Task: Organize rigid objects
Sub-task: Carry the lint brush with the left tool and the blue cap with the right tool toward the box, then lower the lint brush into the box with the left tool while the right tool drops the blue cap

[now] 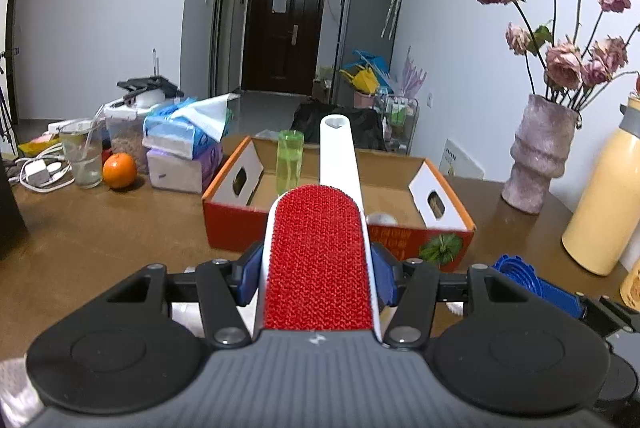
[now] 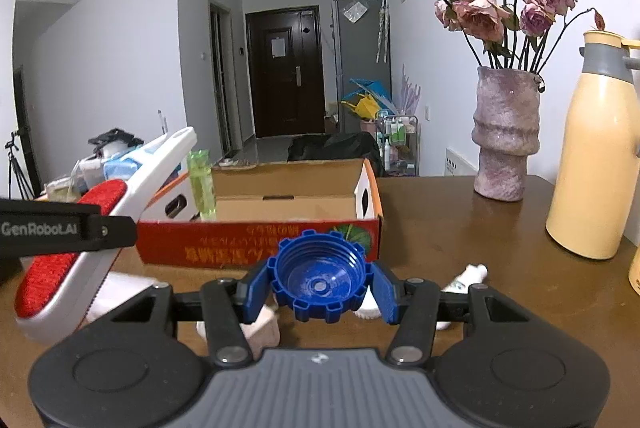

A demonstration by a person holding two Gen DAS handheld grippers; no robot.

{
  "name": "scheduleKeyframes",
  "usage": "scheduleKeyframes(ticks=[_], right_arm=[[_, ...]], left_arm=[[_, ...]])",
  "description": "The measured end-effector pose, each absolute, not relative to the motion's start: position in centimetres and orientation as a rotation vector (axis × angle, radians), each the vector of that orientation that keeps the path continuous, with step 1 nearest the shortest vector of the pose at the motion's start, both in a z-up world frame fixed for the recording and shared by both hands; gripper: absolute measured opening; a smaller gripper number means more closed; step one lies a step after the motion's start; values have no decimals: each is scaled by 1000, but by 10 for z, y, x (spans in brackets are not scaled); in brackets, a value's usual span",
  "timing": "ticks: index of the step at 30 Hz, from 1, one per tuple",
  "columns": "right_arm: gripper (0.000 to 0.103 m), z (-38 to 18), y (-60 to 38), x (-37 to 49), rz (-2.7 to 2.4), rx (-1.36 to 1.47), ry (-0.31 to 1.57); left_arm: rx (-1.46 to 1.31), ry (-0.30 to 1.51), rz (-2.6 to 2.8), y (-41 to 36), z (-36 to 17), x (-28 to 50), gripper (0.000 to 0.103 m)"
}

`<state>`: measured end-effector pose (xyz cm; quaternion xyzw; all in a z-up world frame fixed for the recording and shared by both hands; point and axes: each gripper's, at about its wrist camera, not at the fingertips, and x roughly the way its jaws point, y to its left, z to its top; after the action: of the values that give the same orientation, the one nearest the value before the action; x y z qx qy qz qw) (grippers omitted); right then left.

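My left gripper is shut on a white lint brush with a red pad; its handle points out over the red cardboard box. The same lint brush shows at the left of the right wrist view. My right gripper is shut on a blue ribbed bottle cap, held above the brown table just short of the cardboard box. The blue cap also appears low on the right in the left wrist view. Inside the box stands a green translucent tube.
On the table sit an orange, a glass with a straw, tissue packs, a vase of dried roses and a yellow flask. A white tube and a pale block lie under the right gripper.
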<state>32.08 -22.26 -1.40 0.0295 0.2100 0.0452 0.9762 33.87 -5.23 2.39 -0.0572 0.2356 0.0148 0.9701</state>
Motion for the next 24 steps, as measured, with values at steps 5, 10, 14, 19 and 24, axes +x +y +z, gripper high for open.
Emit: scheduleKeyframes(ticks=[5, 10, 14, 19, 24], right_arm=[[53, -8, -222, 342, 84, 62, 404], [53, -4, -220, 363, 88, 57, 390], [53, -2, -219, 379, 92, 47, 388], [53, -3, -222, 403, 88, 49, 399], [53, -2, -223, 427, 87, 47, 391]], left_arm=[[-115, 444, 31, -59, 30, 358, 57], [-119, 425, 33, -66, 32, 380, 57], [-121, 412, 33, -70, 33, 399, 57], [-123, 417, 34, -74, 30, 424, 57], [-114, 412, 40, -76, 26, 448, 57]])
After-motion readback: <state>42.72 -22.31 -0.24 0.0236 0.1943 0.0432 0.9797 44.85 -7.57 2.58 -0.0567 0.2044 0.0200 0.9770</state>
